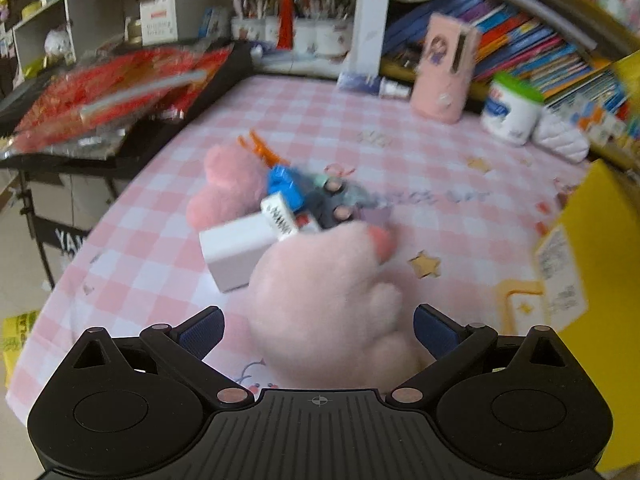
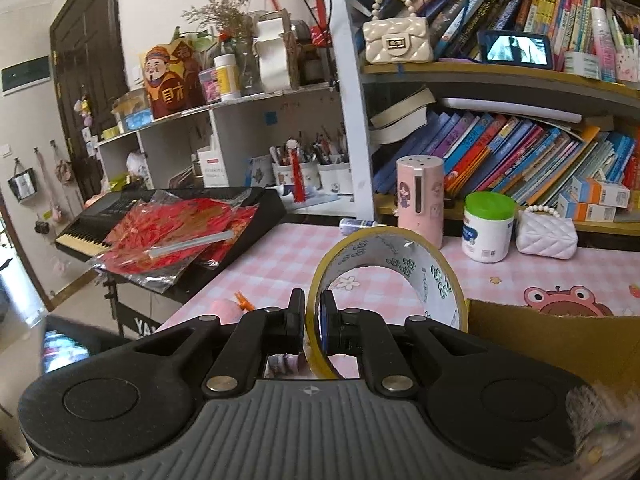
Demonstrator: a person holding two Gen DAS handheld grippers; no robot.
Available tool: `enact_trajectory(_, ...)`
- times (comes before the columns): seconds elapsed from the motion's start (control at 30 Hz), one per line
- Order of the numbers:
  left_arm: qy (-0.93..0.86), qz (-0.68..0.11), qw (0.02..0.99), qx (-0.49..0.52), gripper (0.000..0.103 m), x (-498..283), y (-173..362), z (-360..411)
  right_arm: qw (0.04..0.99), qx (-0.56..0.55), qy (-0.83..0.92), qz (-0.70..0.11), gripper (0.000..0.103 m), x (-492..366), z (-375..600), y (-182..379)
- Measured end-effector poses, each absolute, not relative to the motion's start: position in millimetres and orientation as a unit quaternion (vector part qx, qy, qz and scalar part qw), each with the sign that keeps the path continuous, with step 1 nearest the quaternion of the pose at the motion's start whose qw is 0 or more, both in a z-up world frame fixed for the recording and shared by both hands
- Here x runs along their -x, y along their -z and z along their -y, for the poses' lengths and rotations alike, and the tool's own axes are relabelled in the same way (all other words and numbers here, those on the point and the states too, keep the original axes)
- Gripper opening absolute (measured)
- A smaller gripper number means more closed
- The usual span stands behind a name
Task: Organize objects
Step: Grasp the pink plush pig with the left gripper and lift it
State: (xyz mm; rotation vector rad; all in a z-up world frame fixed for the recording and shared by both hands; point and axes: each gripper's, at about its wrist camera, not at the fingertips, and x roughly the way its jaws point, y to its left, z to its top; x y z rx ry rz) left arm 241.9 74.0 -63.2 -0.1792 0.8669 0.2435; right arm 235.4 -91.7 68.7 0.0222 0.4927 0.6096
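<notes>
In the left wrist view a large pale pink plush toy (image 1: pixel 328 300) lies on the pink checked tablecloth (image 1: pixel 320 120). My left gripper (image 1: pixel 318 320) is open and straddles it, a blue pad on either side, neither clearly pressing in. Behind the plush lie a white box (image 1: pixel 236 252), a blue toy (image 1: pixel 284 188), an orange clip (image 1: pixel 260 148) and a second pink plush (image 1: pixel 228 188). In the right wrist view my right gripper (image 2: pixel 313 312) is shut on the wall of a yellow-edged tape roll (image 2: pixel 384 272), held up above the table beside an open cardboard box (image 2: pixel 560 340).
A yellow box (image 1: pixel 592 248) stands at the right of the left wrist view. At the back of the table stand a pink cylinder (image 2: pixel 420 200), a green-lidded white jar (image 2: pixel 488 224) and a white quilted purse (image 2: pixel 546 236). A keyboard (image 2: pixel 80 236) bearing red packets borders the table's left; bookshelves rise behind.
</notes>
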Motion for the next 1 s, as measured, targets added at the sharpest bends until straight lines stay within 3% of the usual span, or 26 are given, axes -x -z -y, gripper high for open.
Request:
enact_trajectory(0.03, -0.118, -0.425, 0.893, 0.093, 0.095, -244, 68, -78, 0.923, -0.009, -0.301, -0.239, 0.007, -232, 91, -69)
enact_trajectory(0.13, -0.091, -0.422, 0.892, 0.131, 0.071, -242, 71, -85, 0.92, 0.0, -0.314, -0.234, 0.007, -222, 89, -70)
enact_trajectory(0.2, -0.093, -0.419, 0.895, 0.122, 0.067, -236, 66, -85, 0.919, 0.006, -0.321, -0.231, 0.007, -216, 88, -72)
enact_trajectory(0.57, -0.068, -0.351, 0.924, 0.132, 0.066, -152, 5, -97, 0.916, 0.004, -0.315, -0.248, 0.008, -173, 83, -72)
enact_trajectory(0.8, -0.069, -0.351, 0.926, 0.121, 0.066, -101, 2, -107, 0.914, 0.028, -0.311, -0.26, 0.008, -127, 75, -62)
enact_trajectory(1.0, -0.05, -0.368, 0.918, 0.135, 0.067, -59, 9, -108, 0.907, 0.013, -0.273, -0.319, 0.008, -90, 78, -40)
